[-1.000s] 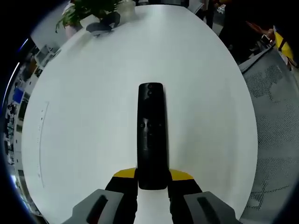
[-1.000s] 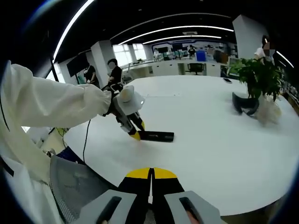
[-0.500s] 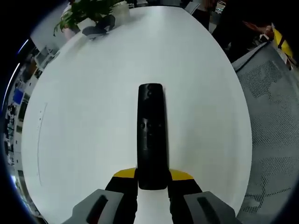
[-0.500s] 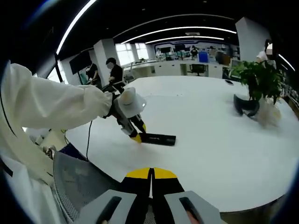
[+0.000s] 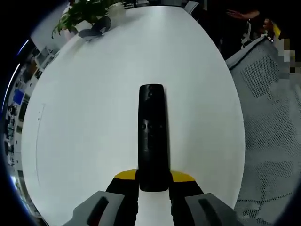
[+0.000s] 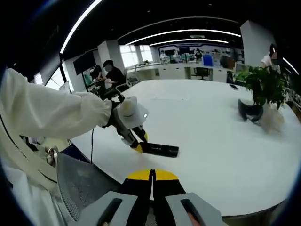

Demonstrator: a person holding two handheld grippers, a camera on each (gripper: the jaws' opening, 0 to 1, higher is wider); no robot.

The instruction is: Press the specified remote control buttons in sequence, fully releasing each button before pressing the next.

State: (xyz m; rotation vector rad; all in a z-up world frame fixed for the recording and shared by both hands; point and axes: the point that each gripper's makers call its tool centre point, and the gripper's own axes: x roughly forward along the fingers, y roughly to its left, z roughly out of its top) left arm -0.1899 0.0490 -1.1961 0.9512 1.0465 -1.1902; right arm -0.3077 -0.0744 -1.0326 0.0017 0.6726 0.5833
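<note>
The slim black plastic remote control (image 5: 152, 136) is clamped at its near end by the left gripper (image 5: 154, 181), its long axis running straight ahead over the round white table (image 5: 94, 108), while the right gripper (image 6: 151, 181), apparently pressed closed on nothing, is held well apart from the remote control, off the table's edge.

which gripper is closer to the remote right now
Left. The left gripper is shut on the near end of the remote on the white table. The right gripper is shut and empty, back at the table's edge, well short of the remote.
</note>
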